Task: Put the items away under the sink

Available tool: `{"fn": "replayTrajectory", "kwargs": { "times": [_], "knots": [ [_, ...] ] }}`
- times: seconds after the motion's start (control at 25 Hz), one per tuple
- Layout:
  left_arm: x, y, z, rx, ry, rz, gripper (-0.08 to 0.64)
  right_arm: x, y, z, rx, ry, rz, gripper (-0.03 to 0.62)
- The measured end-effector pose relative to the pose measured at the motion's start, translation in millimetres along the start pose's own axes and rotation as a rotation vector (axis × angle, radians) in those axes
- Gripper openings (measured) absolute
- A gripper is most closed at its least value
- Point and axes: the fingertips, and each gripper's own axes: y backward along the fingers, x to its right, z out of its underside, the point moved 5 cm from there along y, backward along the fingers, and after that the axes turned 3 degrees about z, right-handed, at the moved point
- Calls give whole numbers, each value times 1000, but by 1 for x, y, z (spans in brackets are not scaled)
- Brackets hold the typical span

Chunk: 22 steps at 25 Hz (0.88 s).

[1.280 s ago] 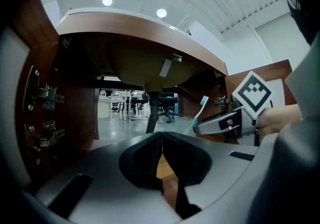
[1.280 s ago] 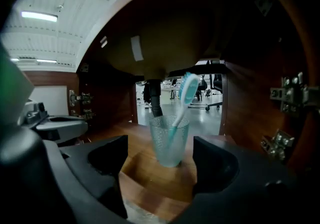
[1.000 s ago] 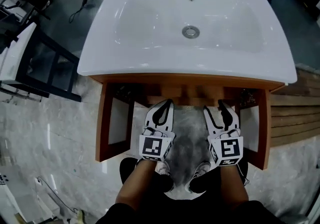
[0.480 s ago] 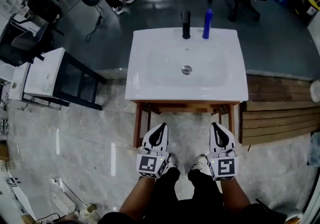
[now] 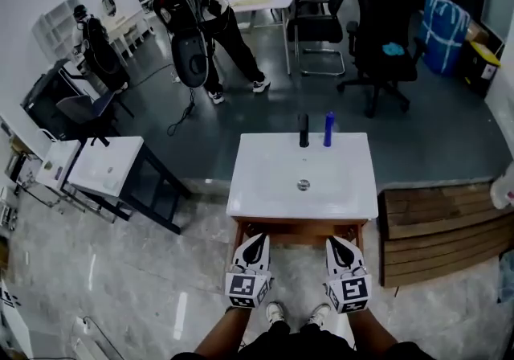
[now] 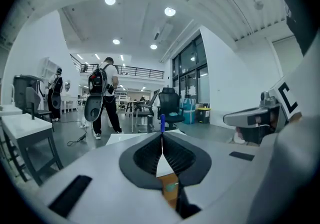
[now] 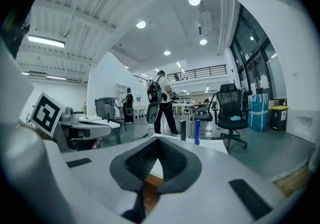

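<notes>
The white sink (image 5: 265, 198) sits on its wooden cabinet (image 5: 297, 230) straight ahead of me, seen from high above. A blue bottle (image 5: 328, 128) and a black faucet (image 5: 303, 130) stand at the sink's far rim. My left gripper (image 5: 259, 238) and right gripper (image 5: 336, 239) hang side by side at the sink's near edge, both shut with nothing in them. In the left gripper view the left gripper (image 6: 162, 134) has its jaws meeting at the tips, with the blue bottle (image 6: 162, 122) beyond. The right gripper (image 7: 158, 139) looks the same, with the blue bottle (image 7: 197, 132) past it.
A person with a backpack (image 5: 197, 5) stands beyond the sink at the back left. Office chairs (image 5: 377, 21) are behind it. A black-framed stand with a white top (image 5: 96, 165) is on the left. A wooden pallet (image 5: 438, 230) lies on the right.
Both grippers and my viewpoint have risen from the cabinet opening under the sink to above the basin. The sink now looks much smaller and the room behind it has come into view.
</notes>
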Motion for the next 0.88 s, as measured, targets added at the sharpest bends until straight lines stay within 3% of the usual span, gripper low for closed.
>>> {"fn": "replayTrajectory", "kwargs": {
  "times": [0.88],
  "knots": [
    [-18,14,-30,85,23,81,21,-27,-2,-26,14,82,87,20]
  ]
}}
